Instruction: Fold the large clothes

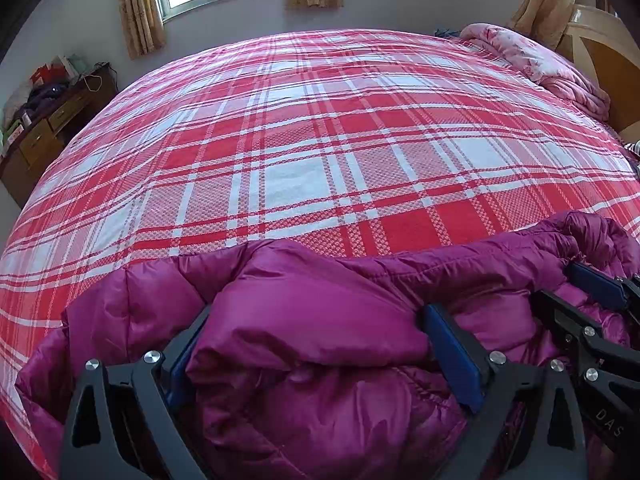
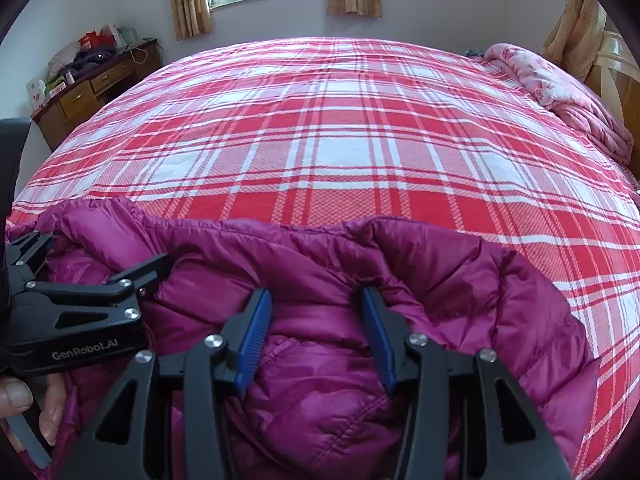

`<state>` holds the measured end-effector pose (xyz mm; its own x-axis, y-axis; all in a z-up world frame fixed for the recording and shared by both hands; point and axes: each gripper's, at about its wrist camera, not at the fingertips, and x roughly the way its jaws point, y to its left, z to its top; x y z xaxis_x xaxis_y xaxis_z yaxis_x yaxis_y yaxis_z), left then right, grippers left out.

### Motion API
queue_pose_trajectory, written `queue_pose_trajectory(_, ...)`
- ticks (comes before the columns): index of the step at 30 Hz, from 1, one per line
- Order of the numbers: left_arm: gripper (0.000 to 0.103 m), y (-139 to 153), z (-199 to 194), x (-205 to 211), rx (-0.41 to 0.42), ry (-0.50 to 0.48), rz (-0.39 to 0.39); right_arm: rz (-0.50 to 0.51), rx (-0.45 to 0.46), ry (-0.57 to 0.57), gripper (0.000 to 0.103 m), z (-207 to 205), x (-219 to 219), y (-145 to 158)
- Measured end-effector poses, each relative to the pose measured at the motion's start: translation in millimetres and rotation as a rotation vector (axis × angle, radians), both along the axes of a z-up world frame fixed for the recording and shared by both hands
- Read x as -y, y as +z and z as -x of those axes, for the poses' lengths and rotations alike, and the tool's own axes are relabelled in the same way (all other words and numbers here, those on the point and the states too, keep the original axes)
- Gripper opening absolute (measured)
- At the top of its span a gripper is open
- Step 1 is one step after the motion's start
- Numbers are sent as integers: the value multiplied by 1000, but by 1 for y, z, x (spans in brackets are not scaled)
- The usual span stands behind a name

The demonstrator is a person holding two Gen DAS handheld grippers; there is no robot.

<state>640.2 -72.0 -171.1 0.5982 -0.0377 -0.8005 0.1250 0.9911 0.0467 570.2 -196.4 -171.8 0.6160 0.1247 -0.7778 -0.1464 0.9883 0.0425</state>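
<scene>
A magenta puffer jacket (image 1: 320, 400) lies bunched along the near edge of the bed. A thick fold of it fills the gap of my left gripper (image 1: 316, 312), whose jaws stand very wide; the blue pads (image 1: 452, 356) flank the fold without squeezing it. To its right, my right gripper (image 1: 556, 282) is also down in the jacket. In the right wrist view my right gripper (image 2: 314, 294) is half closed, its pads pinching a raised ridge of the jacket (image 2: 460, 280). My left gripper (image 2: 106, 248) shows at the left edge, with a person's hand (image 2: 16, 400) on its grip.
The red and white plaid bed cover (image 1: 320, 140) stretches flat beyond the jacket. A folded pink quilt (image 1: 540, 60) lies at the far right by the wooden headboard (image 1: 600, 48). A cluttered wooden desk (image 1: 48, 128) stands left of the bed, under a curtained window.
</scene>
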Motion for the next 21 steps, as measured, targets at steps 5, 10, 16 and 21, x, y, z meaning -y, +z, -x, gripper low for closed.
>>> queue_pose_trajectory(5,99,0,0,0,0,0,-6,6,-2,2,50,0,0,0)
queue_pose_trajectory(10,99,0,0,1,0,0,-7,8,-2,2,50,0,-1,0)
queue_pose_trajectory(16,99,-1,0,1,1,0,-10,8,-3,3,50,0,-1,0)
queue_pose_trajectory(21,100,-1,-1,1,0,0,-12,7,-4,4,51,-1,-1,0)
